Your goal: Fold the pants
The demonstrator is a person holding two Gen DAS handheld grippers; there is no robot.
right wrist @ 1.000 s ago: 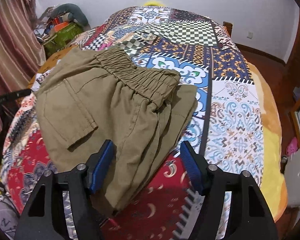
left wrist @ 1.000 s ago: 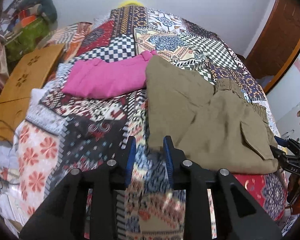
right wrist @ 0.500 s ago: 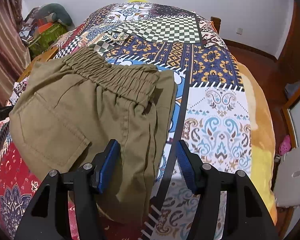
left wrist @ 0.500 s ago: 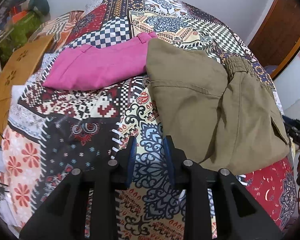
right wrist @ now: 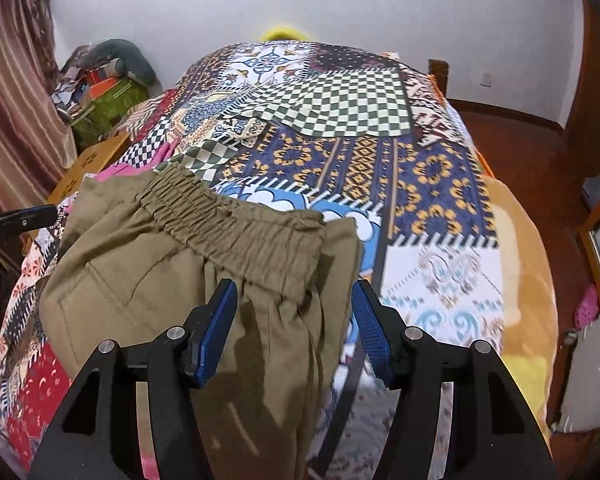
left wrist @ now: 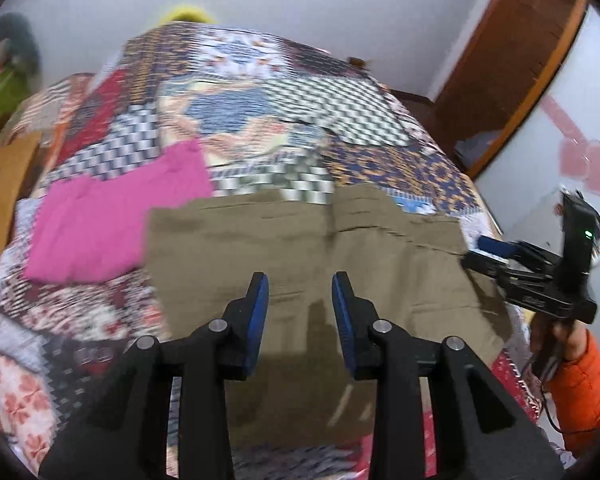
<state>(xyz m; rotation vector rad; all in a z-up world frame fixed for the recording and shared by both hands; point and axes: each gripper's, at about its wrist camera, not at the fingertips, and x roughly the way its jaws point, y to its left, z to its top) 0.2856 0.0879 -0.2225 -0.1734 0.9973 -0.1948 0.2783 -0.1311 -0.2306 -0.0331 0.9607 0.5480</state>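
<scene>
Olive-khaki pants point(left wrist: 300, 264) lie folded on a patchwork bedspread point(left wrist: 260, 92). In the right wrist view the pants point(right wrist: 172, 264) show their elastic waistband point(right wrist: 228, 220) at the far side. My left gripper point(left wrist: 300, 300) is open and empty, hovering over the middle of the pants. My right gripper point(right wrist: 292, 312) is open and empty over the waistband end, and it also shows in the left wrist view point(left wrist: 496, 252) at the pants' right edge.
A folded pink garment point(left wrist: 112, 224) lies left of the khaki pants. A wooden stool point(right wrist: 88, 164) and a pile of clutter point(right wrist: 100, 84) stand beyond the bed's left side. The bed's orange edge point(right wrist: 520, 280) drops to a wooden floor on the right.
My left gripper has swung right, from over the bare bedspread to above the pants, and opened a little wider. My right gripper has edged forward over the waistband end.
</scene>
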